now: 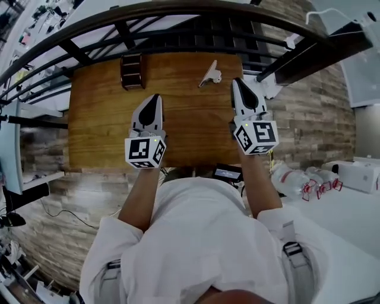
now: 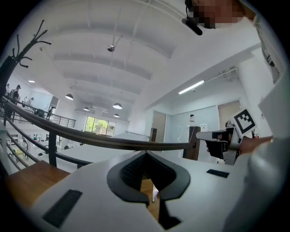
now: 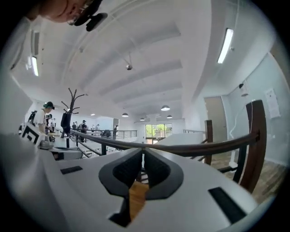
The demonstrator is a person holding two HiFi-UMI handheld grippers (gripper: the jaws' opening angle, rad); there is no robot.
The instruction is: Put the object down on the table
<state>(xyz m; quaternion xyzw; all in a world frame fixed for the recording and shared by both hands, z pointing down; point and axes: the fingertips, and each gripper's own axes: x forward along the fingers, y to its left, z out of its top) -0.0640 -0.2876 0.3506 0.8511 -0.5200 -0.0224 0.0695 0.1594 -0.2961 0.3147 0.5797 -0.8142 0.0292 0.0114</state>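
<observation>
A small pale grey clip-like object (image 1: 209, 74) lies on the wooden table (image 1: 107, 119) near its far edge. My right gripper (image 1: 237, 81) hovers just right of it, jaws shut with nothing between them; in the right gripper view (image 3: 142, 150) the jaws meet at the tip. My left gripper (image 1: 154, 97) is over the table's middle, also shut and holding nothing (image 2: 146, 154). Through the gap under its jaws a sliver of the grey object (image 2: 155, 193) shows against the wood.
A dark brown ridged block (image 1: 132, 70) stands at the table's far left. A dark curved railing (image 1: 178, 12) runs behind the far edge. White cases and plastic bottles (image 1: 297, 178) sit on a surface to the right.
</observation>
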